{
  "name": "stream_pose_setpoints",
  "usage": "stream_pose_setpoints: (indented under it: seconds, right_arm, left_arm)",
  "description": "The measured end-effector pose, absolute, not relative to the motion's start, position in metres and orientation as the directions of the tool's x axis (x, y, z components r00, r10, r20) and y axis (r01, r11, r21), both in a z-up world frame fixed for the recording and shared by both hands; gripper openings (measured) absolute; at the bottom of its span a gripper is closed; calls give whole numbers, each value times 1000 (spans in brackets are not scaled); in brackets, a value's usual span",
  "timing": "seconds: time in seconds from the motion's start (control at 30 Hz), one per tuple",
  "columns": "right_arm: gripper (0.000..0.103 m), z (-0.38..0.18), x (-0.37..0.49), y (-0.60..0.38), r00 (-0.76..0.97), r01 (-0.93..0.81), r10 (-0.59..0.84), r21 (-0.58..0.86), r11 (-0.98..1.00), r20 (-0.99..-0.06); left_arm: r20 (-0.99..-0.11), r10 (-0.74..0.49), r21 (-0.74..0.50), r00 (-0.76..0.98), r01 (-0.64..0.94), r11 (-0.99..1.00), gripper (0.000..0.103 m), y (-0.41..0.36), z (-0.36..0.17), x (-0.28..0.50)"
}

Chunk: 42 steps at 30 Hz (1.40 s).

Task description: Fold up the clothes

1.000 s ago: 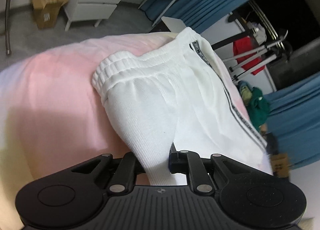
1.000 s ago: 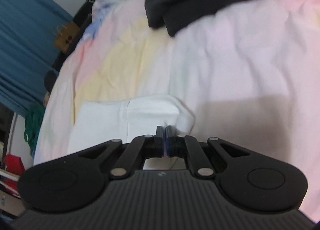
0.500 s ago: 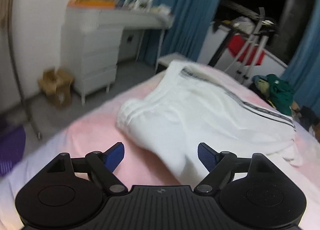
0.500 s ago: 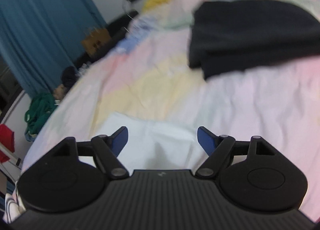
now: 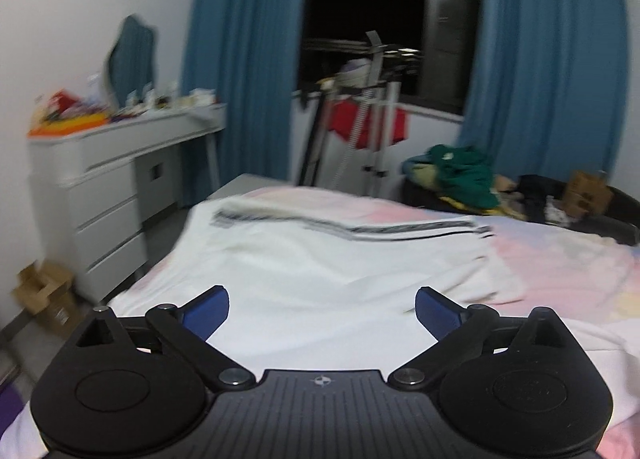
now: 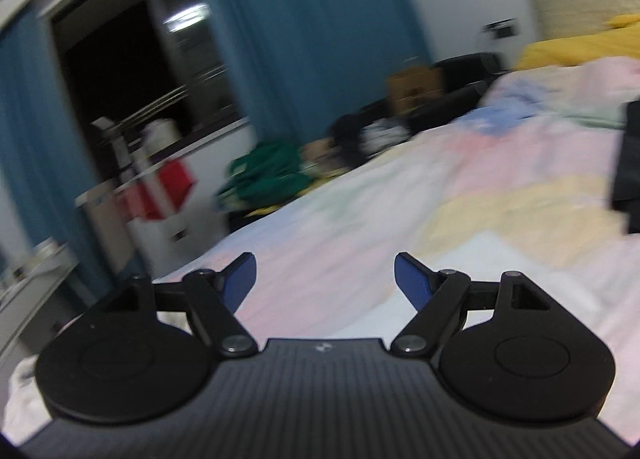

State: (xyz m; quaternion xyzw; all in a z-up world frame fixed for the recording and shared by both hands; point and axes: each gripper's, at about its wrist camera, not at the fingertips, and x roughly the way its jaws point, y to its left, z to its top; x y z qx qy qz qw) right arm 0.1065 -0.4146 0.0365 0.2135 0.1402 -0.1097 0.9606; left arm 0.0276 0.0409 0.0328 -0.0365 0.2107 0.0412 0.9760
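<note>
Two tools are held released over the bed: the left tool, jaws opening and empty, is nearer the white trousers, whose striped length runs crosswise ahead, than the right tool.

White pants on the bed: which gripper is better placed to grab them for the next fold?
Probably left. The left gripper, jaws opening and empty, faces the white pants directly. The right gripper, open and empty, faces mostly bare bedspread.

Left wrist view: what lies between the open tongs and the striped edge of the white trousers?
Only the white trousers' own cloth, spread on the bed; nothing else lies before the left tongs.
</note>
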Motion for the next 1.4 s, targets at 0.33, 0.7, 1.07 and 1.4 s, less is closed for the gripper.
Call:
stream_pose_setpoints:
  seconds: [0.33, 0.7, 1.07, 1.4]
  right_arm:
    - [78, 31, 134, -378, 941, 128, -30, 272, 954, -337]
    - [78, -8, 196, -382, 872, 99, 240, 635, 766, -426]
    - [57, -86, 313, -354, 796, 331, 346, 836, 437, -496]
    - [14, -91, 350, -296, 791, 387, 231, 756, 528, -566]
  left_arm:
    - [-435, -43, -18, 899, 39, 999, 103, -4, -24, 91]
    - [-415, 55, -17, 908, -69, 997, 103, 21, -72, 114]
    - [-481, -59, -107, 875, 8, 994, 102, 32, -108, 144]
    - [-470, -89, -159, 878, 15, 987, 102, 41, -119, 150]
